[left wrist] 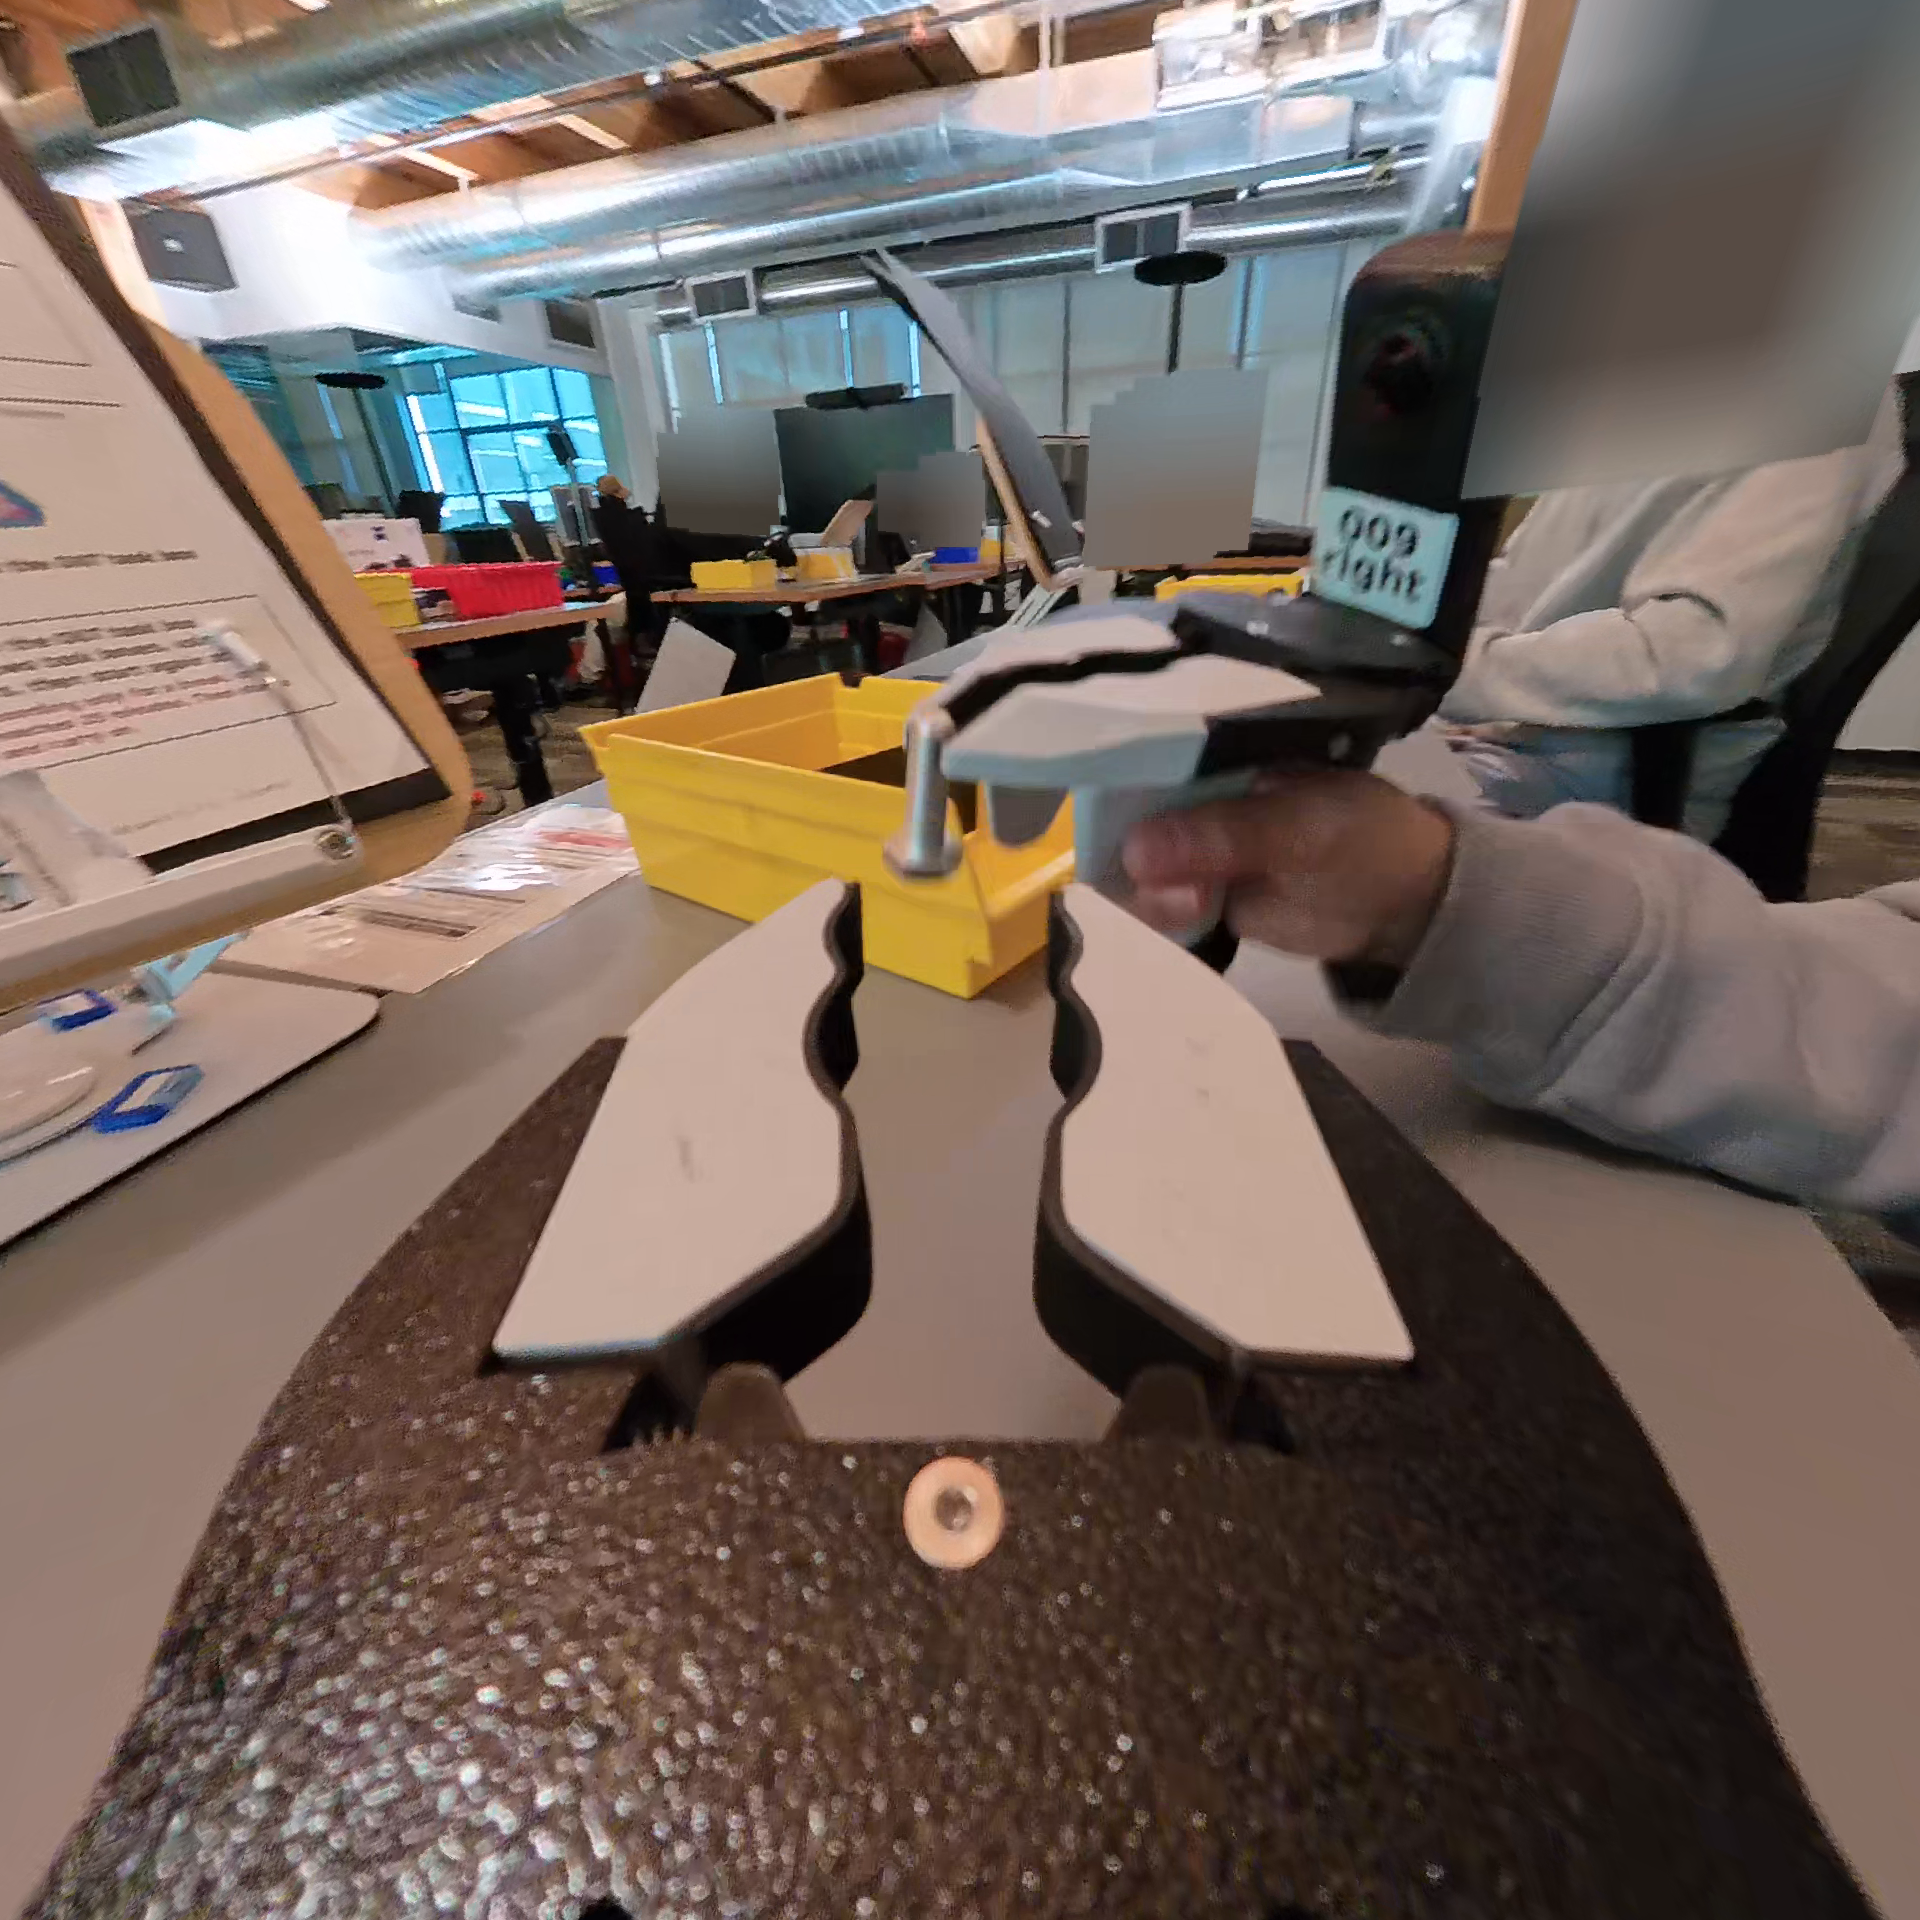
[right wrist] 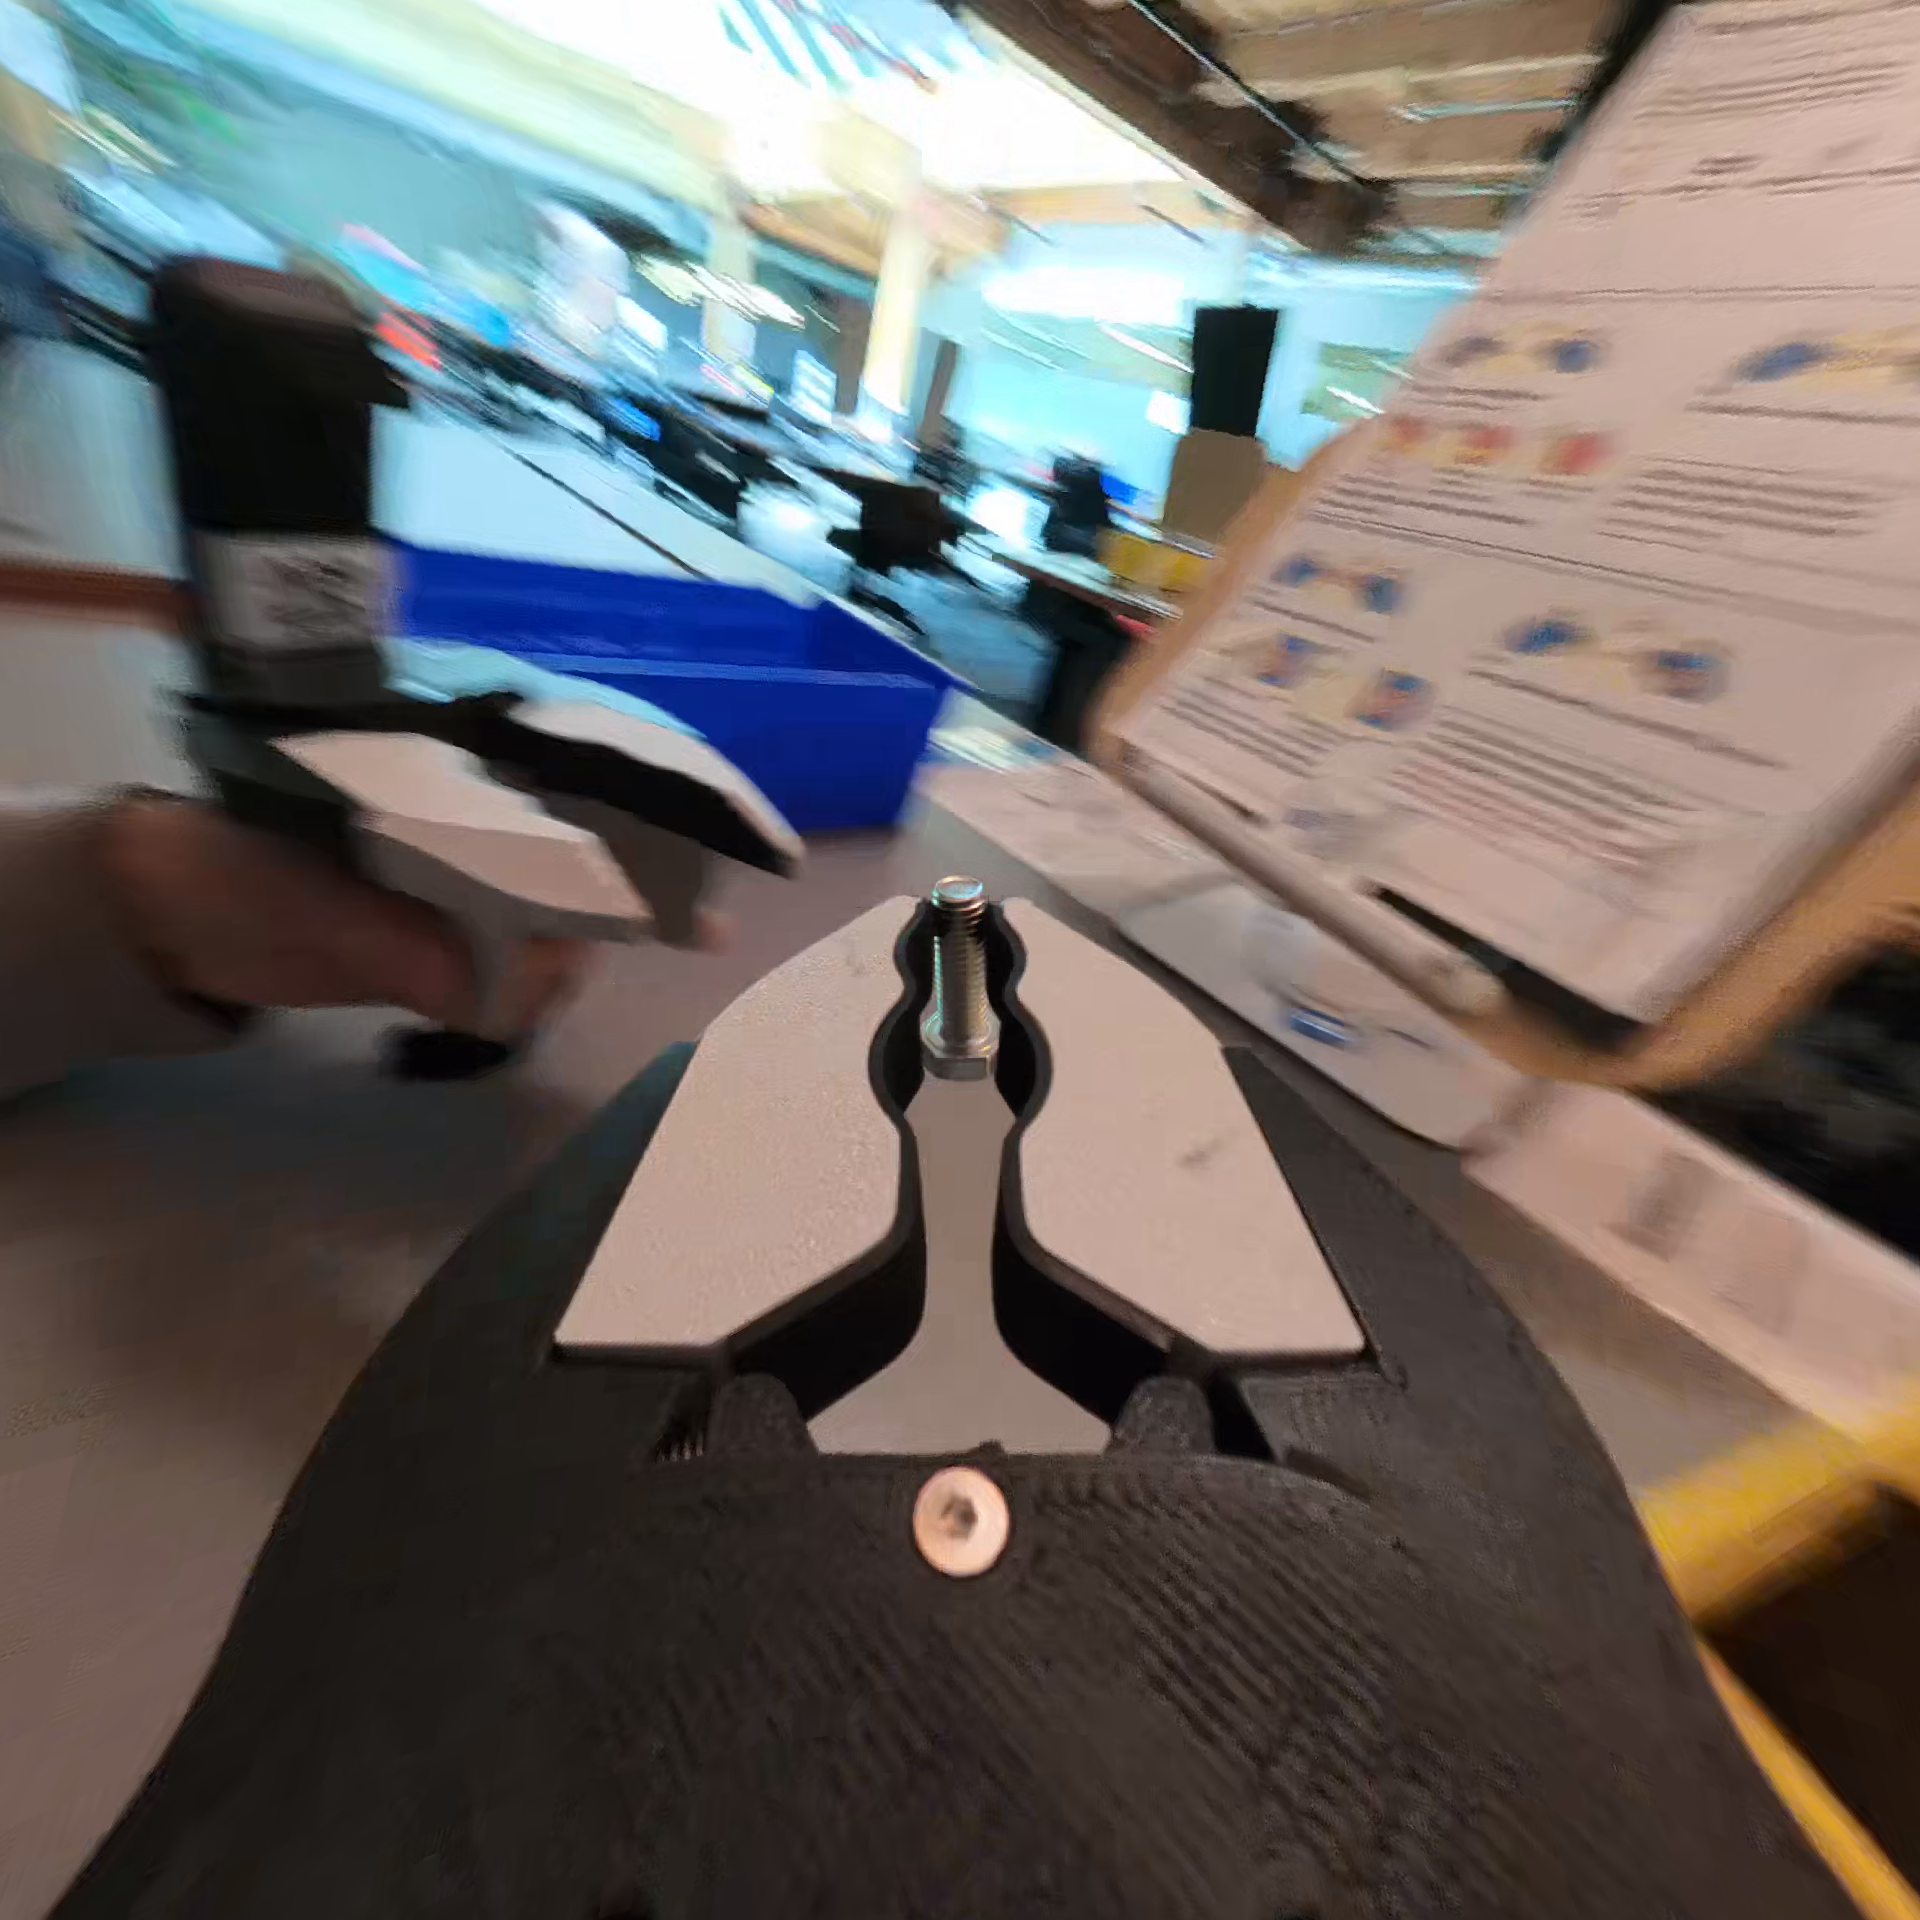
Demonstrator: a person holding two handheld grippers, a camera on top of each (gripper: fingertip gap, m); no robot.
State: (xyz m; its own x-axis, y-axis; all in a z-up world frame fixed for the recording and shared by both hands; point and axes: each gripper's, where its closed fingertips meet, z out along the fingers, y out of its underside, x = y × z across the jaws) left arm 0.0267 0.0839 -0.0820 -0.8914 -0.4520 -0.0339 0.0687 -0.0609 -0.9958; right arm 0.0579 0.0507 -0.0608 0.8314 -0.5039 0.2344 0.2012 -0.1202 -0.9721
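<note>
Gripping a silver bolt (right wrist: 958,987) between the tips of its fingers (right wrist: 800,1049), the right gripper (right wrist: 958,940) had closed on the threaded shank, head nearest the camera and blunt end poking past the tips toward 12 o'clock. In the left wrist view that same gripper (left wrist: 940,743) hung at 1 o'clock over the near corner of a yellow bin (left wrist: 790,800), the bolt (left wrist: 925,795) dangling head-down from its tips, a hand (left wrist: 1278,862) in a grey sleeve around the handle. The left gripper (left wrist: 954,935) stood apart from the bolt with its fingers (left wrist: 727,1091) spread wide and only bare grey desk (left wrist: 260,1299) showing between them. A blue bin (right wrist: 727,675) sat at 11 o'clock in the right wrist view, and a leaning board with printed sheets (right wrist: 1558,571) at 2 o'clock.
</note>
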